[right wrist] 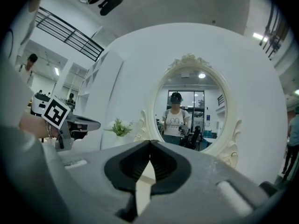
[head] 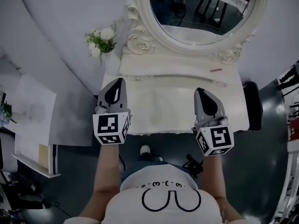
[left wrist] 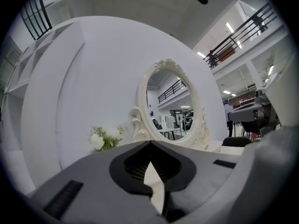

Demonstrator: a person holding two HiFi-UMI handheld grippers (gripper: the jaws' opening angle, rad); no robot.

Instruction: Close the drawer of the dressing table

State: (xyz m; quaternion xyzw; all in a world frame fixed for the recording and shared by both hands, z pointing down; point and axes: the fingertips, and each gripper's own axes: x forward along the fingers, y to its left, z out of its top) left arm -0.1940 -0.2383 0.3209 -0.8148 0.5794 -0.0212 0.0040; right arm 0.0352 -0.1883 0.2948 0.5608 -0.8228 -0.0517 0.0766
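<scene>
Dressing table (head: 163, 107), left gripper (head: 121, 81) closed; right gripper (head: 199, 92) closed

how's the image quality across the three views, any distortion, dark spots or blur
Head view: dim and greyish, darkening toward the corners, with the dressing table the brightest area. Left gripper view: strong fisheye with black corners; the balcony railing bows, ceiling lights glare. Right gripper view: same fisheye; the oval mirror is sharp, and a mosaic patch covers the reflected face.
</scene>
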